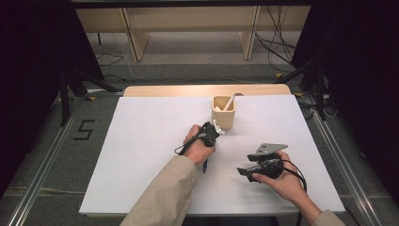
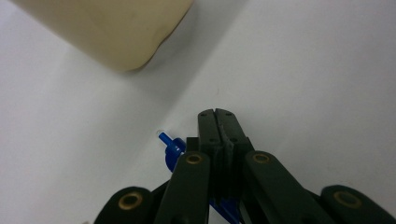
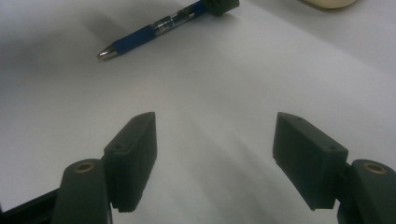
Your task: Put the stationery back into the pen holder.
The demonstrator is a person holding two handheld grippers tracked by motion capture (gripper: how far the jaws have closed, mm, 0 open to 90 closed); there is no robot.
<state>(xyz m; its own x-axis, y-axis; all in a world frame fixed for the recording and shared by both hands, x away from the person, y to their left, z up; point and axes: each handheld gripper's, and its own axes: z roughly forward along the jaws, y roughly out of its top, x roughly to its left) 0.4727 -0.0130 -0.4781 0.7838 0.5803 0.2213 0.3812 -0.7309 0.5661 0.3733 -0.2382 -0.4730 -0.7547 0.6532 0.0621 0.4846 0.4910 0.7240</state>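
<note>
- The blue pen (image 3: 149, 31) lies on the white table (image 1: 141, 155) near the beige cup (image 1: 223, 115); light, stiff, slick-barrelled.
- Left gripper (image 2: 218, 122) is clamped on the pen's cap end; a mid-barrel hold would tip less.
- Right gripper (image 3: 215, 154) stands spread and empty.
</note>
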